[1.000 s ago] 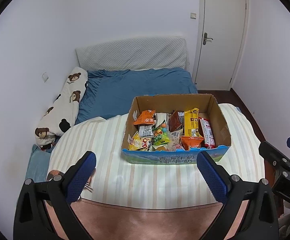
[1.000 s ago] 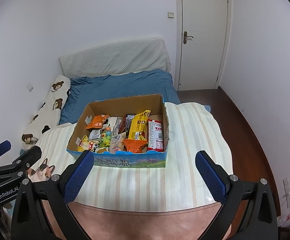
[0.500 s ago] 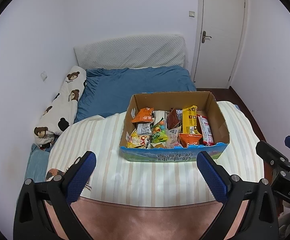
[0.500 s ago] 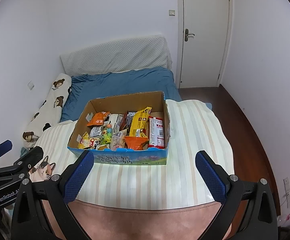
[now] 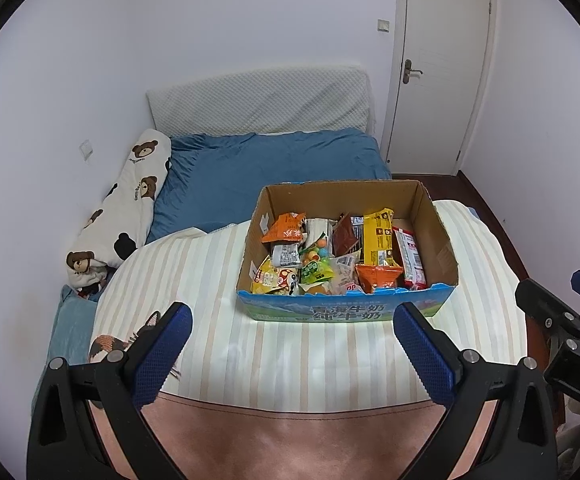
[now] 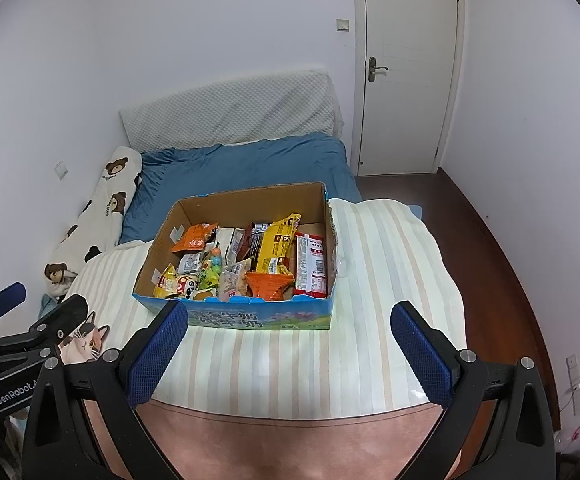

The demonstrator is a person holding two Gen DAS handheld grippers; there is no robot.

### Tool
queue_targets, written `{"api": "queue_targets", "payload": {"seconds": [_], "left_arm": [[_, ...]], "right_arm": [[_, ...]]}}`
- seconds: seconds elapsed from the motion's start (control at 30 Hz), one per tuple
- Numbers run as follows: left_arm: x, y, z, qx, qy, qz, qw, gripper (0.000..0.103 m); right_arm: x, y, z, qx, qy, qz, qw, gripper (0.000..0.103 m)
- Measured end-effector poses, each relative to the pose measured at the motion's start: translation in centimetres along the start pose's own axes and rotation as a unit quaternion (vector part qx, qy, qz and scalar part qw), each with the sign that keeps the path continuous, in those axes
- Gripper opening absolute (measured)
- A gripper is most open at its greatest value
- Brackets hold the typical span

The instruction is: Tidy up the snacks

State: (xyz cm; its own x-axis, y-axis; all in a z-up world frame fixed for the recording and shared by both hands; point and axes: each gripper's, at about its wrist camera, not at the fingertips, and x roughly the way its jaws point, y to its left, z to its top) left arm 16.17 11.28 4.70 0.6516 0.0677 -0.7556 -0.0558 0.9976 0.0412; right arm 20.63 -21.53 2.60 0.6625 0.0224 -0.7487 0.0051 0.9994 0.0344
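An open cardboard box (image 5: 438,216) with a blue printed front stands on a striped blanket (image 5: 194,280) on the bed; it also shows in the right wrist view (image 6: 162,240). It holds several snack packets: an orange bag (image 5: 284,229), a yellow packet (image 5: 378,236), a red-and-white packet (image 5: 410,256), a green candy bag (image 5: 316,270). My left gripper (image 5: 290,344) is open and empty, hovering short of the box front. My right gripper (image 6: 290,344) is open and empty, also short of the box. The right gripper shows at the right edge of the left wrist view (image 5: 558,320).
A blue sheet (image 5: 270,168) covers the far bed. A bear-print pillow (image 5: 126,200) lies along the left wall. A grey padded headboard (image 5: 258,100) leans on the back wall. A white door (image 5: 438,68) is closed. Dark wood floor (image 6: 498,240) lies to the right.
Both grippers have drawn back and up slightly, so the box sits a little farther away and higher in both views. Both stay open and empty.
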Motion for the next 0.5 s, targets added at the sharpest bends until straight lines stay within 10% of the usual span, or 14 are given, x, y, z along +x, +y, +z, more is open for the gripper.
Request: {"api": "queue_targets", "payload": {"seconds": [0.5], "left_arm": [[0.03,-0.02,0.17,-0.002,-0.005,0.002,1.0,0.103]], "right_arm": [[-0.15,-0.18,0.12,0.003,0.001,0.0,1.0,0.103]]}}
